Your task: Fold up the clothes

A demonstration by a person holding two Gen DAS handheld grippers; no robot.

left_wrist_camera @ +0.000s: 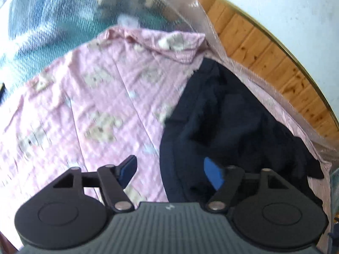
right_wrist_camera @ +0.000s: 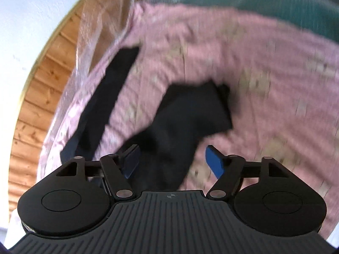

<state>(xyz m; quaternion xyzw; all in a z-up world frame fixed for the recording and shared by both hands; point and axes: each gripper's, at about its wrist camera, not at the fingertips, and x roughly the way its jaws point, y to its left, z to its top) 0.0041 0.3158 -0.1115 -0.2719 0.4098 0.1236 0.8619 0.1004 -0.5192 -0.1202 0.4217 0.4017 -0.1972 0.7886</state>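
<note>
Step in hand, as judged: between folds, dark garment (left_wrist_camera: 228,122) lying loose and crumpled on pink printed bedsheet (left_wrist_camera: 95,97), near the bed's edge beside the wooden wall panelling (left_wrist_camera: 264,48). Left gripper (left_wrist_camera: 170,172): jaws spread apart, nothing clasped, blue pads over the garment's near border and the sheet. Right gripper (right_wrist_camera: 171,162): likewise released and empty, garment (right_wrist_camera: 186,114) below and between the fingers but not pinched; a long dark strip, perhaps a sleeve or leg, trailing off toward the panelling. Next move, as judged: fresh grasp on two edges or corners, spread flat, then fold over. Materials: soft matte navy-black fabric, rumpled; thin quilted-looking cotton sheet, pink with pale motifs; sheer netting (left_wrist_camera: 53,14) draped behind; knotty pine boards.
</note>
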